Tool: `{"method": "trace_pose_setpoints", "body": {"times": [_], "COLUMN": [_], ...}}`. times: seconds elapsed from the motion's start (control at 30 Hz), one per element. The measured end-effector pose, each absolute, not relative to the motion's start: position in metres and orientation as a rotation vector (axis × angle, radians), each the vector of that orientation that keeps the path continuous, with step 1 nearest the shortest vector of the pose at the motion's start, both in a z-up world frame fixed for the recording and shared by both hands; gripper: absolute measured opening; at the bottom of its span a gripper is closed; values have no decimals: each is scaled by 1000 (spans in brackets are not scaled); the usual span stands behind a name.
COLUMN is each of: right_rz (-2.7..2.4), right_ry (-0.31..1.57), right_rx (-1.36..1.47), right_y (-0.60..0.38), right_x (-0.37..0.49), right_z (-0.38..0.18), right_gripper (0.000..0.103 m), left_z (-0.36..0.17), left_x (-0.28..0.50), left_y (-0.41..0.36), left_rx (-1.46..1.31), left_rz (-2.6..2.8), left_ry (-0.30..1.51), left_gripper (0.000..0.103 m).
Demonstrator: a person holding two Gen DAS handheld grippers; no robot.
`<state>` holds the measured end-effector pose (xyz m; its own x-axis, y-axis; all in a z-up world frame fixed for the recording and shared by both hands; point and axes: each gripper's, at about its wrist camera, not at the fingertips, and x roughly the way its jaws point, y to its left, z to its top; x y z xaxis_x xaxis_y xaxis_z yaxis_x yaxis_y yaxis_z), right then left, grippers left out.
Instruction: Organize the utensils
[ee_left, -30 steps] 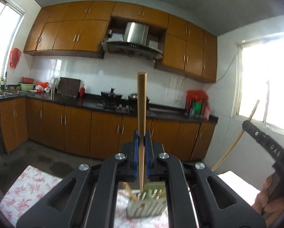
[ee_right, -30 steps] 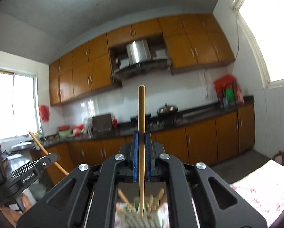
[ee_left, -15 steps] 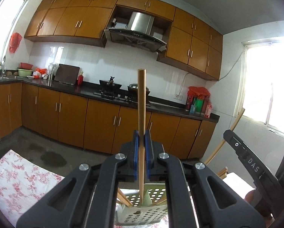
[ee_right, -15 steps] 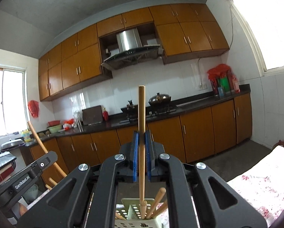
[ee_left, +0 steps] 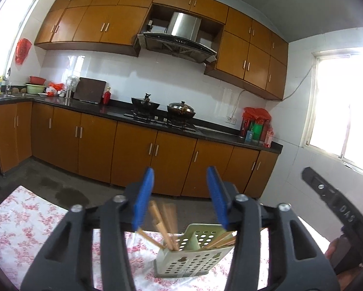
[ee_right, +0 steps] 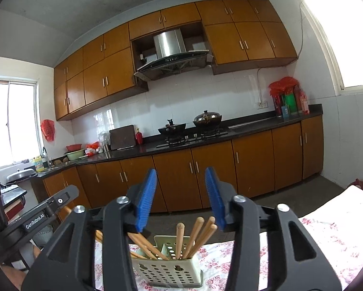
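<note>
While both tools, left tool (ee_left: pixel 180 198) and right tool (ee_right: pixel 180 198), are opening empty, floral tablecloth (ee_right: pixel 339 237) fronts orange cabinets (ee_right: pixel 251 165).

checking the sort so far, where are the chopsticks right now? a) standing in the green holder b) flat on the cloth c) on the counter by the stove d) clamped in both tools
a: the chopsticks stand in the green holder on the cloth, and nothing sits between the pads of the left tool or right tool, both opening.
</note>
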<state>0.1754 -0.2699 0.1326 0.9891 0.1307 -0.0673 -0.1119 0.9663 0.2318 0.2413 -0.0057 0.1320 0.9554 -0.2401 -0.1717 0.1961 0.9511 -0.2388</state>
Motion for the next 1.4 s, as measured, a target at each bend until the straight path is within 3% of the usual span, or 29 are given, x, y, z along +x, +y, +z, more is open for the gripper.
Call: {"method": "trace_pose_setpoints", "body": {"times": [0.13, 0.2, 0.3, 0.37, 0.8, 1.4], "right_rz": [108, 100, 79, 49, 57, 74], "right_ry": [79, 91, 109, 120, 232, 409], "right_rx": [223, 210, 174, 140, 49, 63], "right_y": [-275, -276, -272, -269, -245, -230], "right_x": [148, 134, 113, 101, 40, 17], "right_z": [137, 136, 131, 126, 65, 0], "right_gripper": [75, 91, 101, 101, 101, 101], "left_z": [139, 141, 142, 141, 75, 11], "left_x": [207, 189, 154, 131, 37, 16], "left_y": [7, 12, 18, 20, 17, 8], "left_rx": [-199, -185, -148, -124, 43, 26], "left_rz": [-200, -191, -162, -145, -6, -32], "left_ry": [181, 173, 150, 141, 217, 356], "left_gripper": [68, 76, 91, 99, 99, 99]}}
